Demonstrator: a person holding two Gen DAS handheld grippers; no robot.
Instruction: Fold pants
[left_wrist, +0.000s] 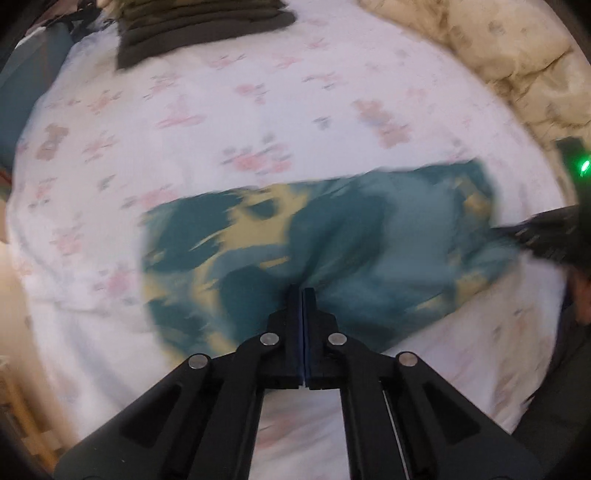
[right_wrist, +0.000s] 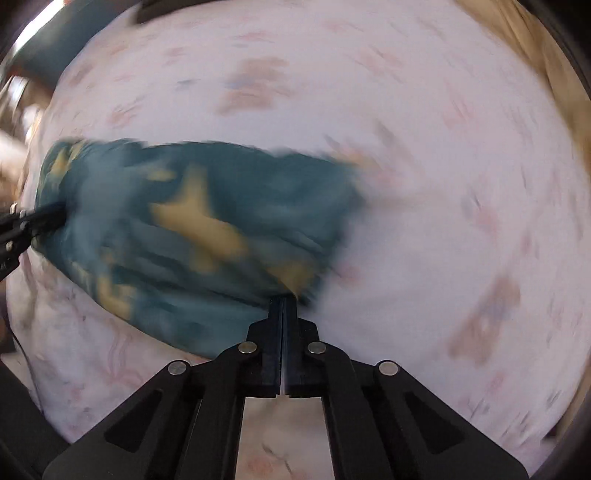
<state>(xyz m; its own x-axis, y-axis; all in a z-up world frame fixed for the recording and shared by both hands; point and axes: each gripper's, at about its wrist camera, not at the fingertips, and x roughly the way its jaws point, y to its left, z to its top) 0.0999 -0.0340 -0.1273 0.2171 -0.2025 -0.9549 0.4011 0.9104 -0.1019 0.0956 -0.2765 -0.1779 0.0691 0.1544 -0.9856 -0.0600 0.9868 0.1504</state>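
The pants (left_wrist: 332, 251), teal with yellow patches, lie bunched in a blurred band across the flowered bed sheet (left_wrist: 221, 122). My left gripper (left_wrist: 303, 291) points down at their near edge, jaws together, and the cloth puckers in towards its tips. From the right wrist view the same pants (right_wrist: 192, 221) spread to the left, with my right gripper (right_wrist: 282, 300) shut at their near right corner. My left gripper (right_wrist: 40, 221) shows there at the pants' far left end, pinching cloth. The right gripper (left_wrist: 524, 236) reaches in at the pants' right end.
A stack of folded dark olive clothes (left_wrist: 199, 33) sits at the far side of the bed. A crumpled cream quilt (left_wrist: 498, 55) lies along the far right. Bare sheet (right_wrist: 443, 184) stretches right of the pants.
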